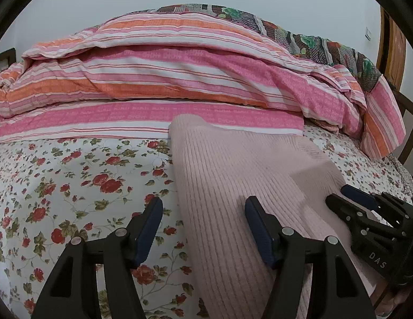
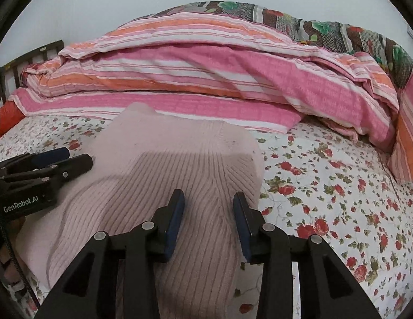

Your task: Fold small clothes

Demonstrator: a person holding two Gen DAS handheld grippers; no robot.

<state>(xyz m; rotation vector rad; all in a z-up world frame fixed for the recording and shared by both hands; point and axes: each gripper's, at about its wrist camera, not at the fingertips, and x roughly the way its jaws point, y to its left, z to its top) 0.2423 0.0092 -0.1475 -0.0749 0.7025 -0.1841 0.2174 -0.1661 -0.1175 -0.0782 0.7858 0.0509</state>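
- While the pink ribbed knit garment (image 2: 180,164) lies on the bed's floral sheet (image 1: 73,180), its far end reaching toward the striped quilt (image 1: 166,79), we judge it light and thoroughly limp.
- Because the knit is soft, we expect it to drape and sag from any pinch point instead of holding a shape; a single corner lifted would likely let the rest trail behind.
- We read the ribbing as grippy, not slippery, so the pads should hold it without much squeeze, and nothing about it looks fragile, though the loose knit could stretch if tugged hard.
- Our left gripper (image 1: 203,212) stands fairly wide, one finger over the sheet and the other over the garment's left edge, with nothing pinched between them.
- Our right gripper (image 2: 209,204) is partly parted above the knit near its right side; the fabric runs beneath both fingers, but we see no fold caught in the gap.
- We would take hold at the two near corners or along the side edges, one per gripper, pinching a single layer so the fold stays even.
- The fabric already humps and wrinkles near us, so we think smoothing it flat first would help the crease land straight.
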